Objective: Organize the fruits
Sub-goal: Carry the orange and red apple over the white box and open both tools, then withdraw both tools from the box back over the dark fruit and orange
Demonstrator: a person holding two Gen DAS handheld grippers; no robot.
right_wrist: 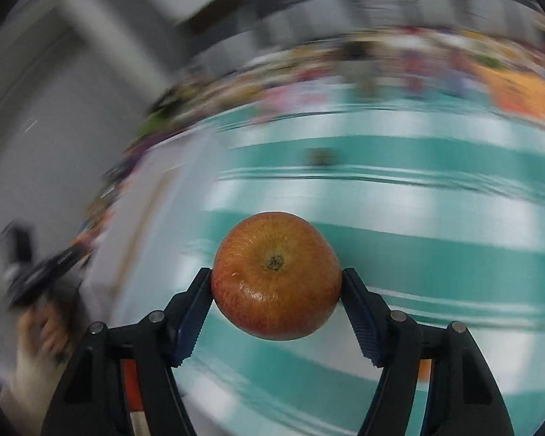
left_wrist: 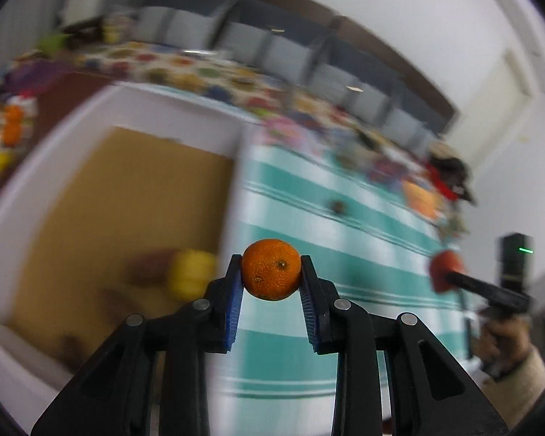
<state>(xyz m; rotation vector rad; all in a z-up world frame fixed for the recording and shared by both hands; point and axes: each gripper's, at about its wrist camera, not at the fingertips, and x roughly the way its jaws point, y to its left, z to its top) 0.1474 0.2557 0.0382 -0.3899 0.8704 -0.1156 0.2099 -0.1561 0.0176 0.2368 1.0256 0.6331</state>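
The white tray [left_wrist: 232, 138] with its tan floor is the biggest thing in the left wrist view, and it looks like the place these fruits are meant to go; it lies on the left, edge to edge with the teal-and-white striped cloth [left_wrist: 363, 225]. A yellow fruit [left_wrist: 190, 272] and something reddish-brown beside it already lie on the tray floor, both too blurred to name. Aim for bare floor, so that nothing gets knocked.

Your right gripper [right_wrist: 276, 276] is clamped on a red-orange apple [right_wrist: 276, 276], gripped at its widest part with its calyx end facing the camera, and it is held up over the striped cloth. It is heavy and smooth, so keep the squeeze firm and even and carry it level. Both backgrounds are streaked with blur; slower travel would likely steady the load.

Your left gripper [left_wrist: 271, 269] is closed on a small mandarin [left_wrist: 271, 269], pinched only at the very tips of the blue pads [left_wrist: 236, 290], above the line where tray and cloth meet. That hold looks thin. Avoid twisting, lower it close to the floor, then ease the jaws apart so it does not roll.

A small dark object [left_wrist: 337, 206] sits alone on the cloth; what it is cannot be told.
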